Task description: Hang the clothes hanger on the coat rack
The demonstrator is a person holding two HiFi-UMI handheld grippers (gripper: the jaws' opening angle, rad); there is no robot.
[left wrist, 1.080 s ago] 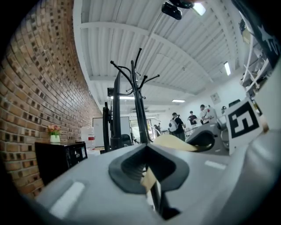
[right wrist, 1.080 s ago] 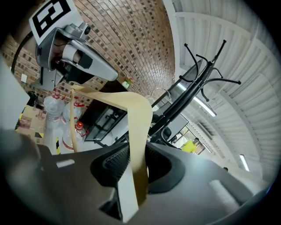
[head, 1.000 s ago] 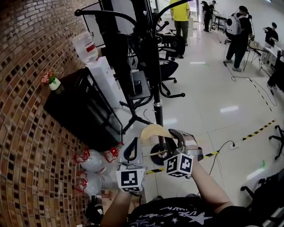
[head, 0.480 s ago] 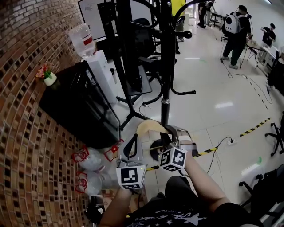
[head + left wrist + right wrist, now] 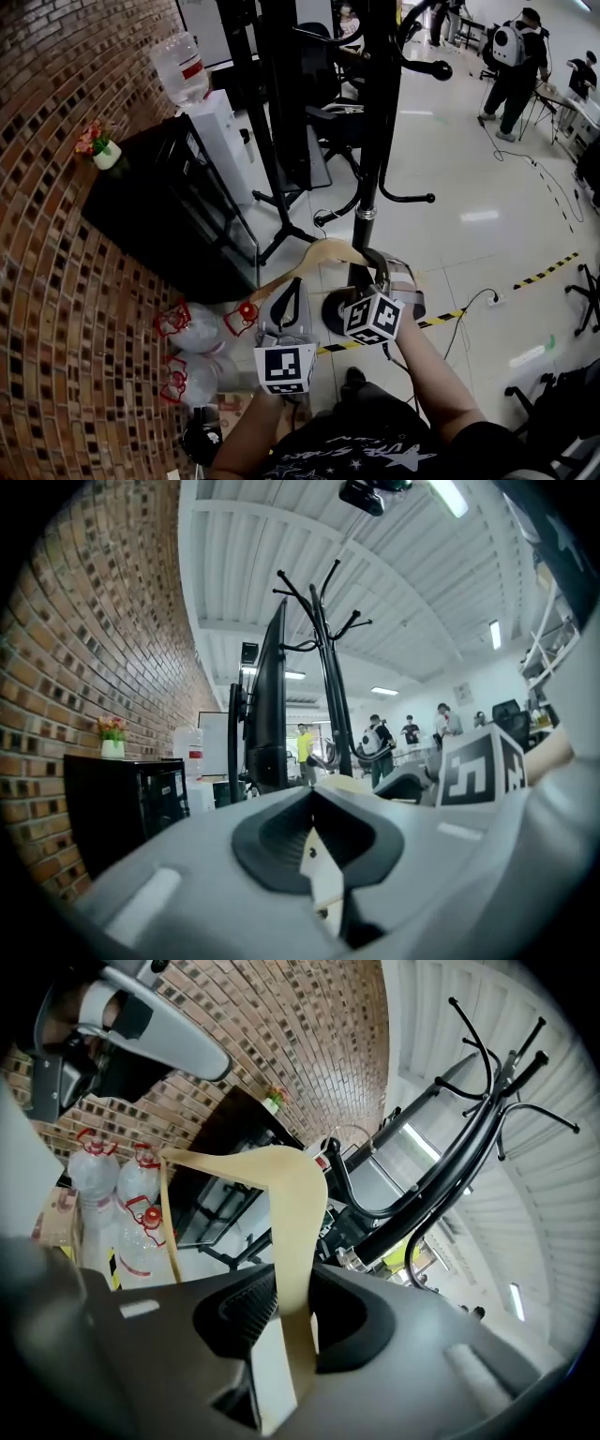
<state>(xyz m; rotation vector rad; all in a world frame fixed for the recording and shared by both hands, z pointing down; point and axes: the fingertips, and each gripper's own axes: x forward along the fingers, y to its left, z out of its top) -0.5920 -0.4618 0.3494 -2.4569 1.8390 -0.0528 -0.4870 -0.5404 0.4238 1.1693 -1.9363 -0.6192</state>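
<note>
Pinching the wooden clothes hanger [image 5: 296, 1206] by one of its arms, the right gripper [image 5: 292, 1293] has both dark pads pressed against the pale wood, which runs up between the jaws and bends over toward the left of the right gripper view. In the head view the hanger sits just below the middle of the frame, its curved top close to the foot of the black coat rack [image 5: 377, 122]. Its free arm slants down toward the lower left. It hangs on none of the rack's hooks, which curl out from the pole at mid-frame and in the upper right.

The left gripper [image 5: 284, 298] is lower and to the left of the right one, just beside the hanger's free end. In the left gripper view its jaws are pressed together at the tips with nothing between them, and the coat rack stands upright in the centre of that frame.

A brick wall [image 5: 56, 281] fills the left side of the head view. Against it stands a black cabinet [image 5: 159, 220] with a small flower pot [image 5: 105, 156] on top. A water dispenser [image 5: 217, 141] is in the upper left, and water bottles [image 5: 192, 342] with red caps lie on the floor at lower left. A person with a backpack [image 5: 517, 52] stands in the upper right corner.
</note>
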